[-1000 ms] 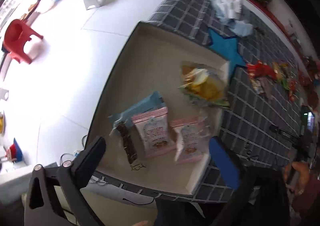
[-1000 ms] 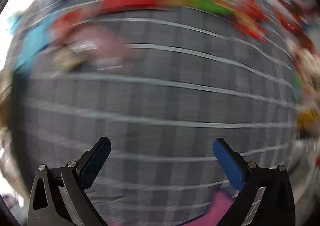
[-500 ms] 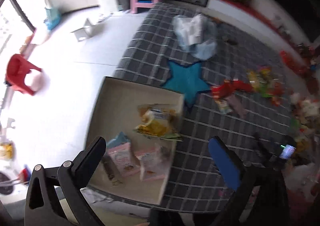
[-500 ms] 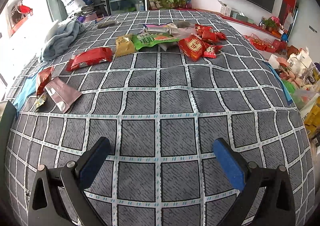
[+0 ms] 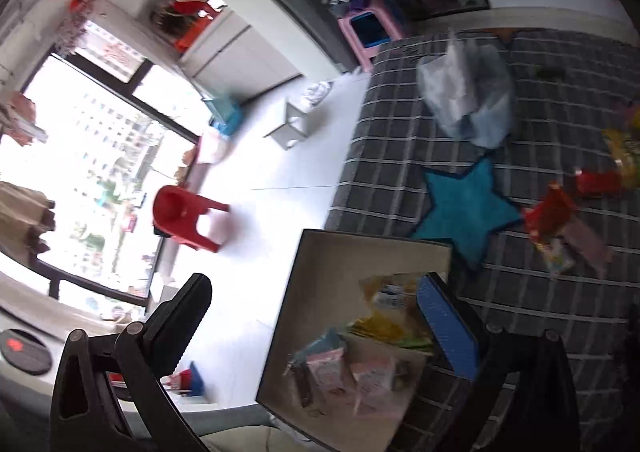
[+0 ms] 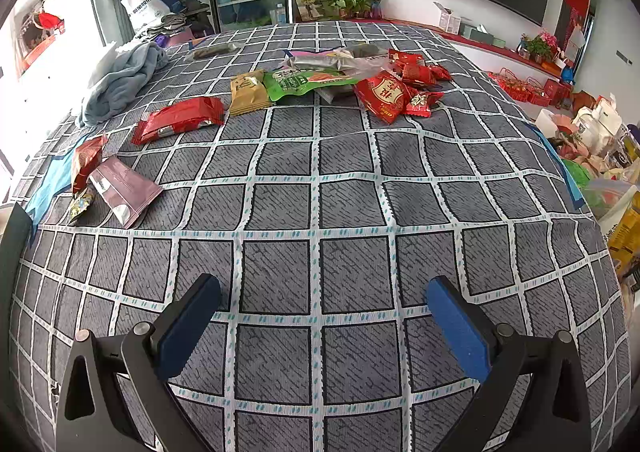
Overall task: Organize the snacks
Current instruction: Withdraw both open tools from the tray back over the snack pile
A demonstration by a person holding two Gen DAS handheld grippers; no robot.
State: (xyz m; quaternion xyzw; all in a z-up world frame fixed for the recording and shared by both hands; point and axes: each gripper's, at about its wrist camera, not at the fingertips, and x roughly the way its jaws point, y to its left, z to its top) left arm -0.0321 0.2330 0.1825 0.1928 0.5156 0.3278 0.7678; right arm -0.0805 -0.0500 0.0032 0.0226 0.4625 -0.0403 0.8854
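Observation:
A shallow cardboard box (image 5: 316, 292) sits at the table's edge and holds a yellow chip bag (image 5: 384, 312) and two pink packets (image 5: 348, 376). My left gripper (image 5: 316, 316) hangs open and empty above the box. My right gripper (image 6: 320, 320) is open and empty over the checked tablecloth (image 6: 320, 211). Loose snacks lie beyond it: a pink pouch (image 6: 124, 191), a small red packet (image 6: 86, 159), a long red pack (image 6: 178, 119), a tan pack (image 6: 248, 91), a green bag (image 6: 308, 81) and a red bag (image 6: 384, 95).
A blue star mat (image 5: 464, 207) lies beside the box. A blue cloth (image 6: 124, 79) is bunched at the table's far left. A red chair (image 5: 188, 215) and pink stool (image 5: 368, 27) stand on the floor. Bags (image 6: 600, 155) crowd the right side.
The left wrist view has swung up and left, so the box sits lower and more floor and window show. The right gripper holds nearly still after its earlier blurred sweep.

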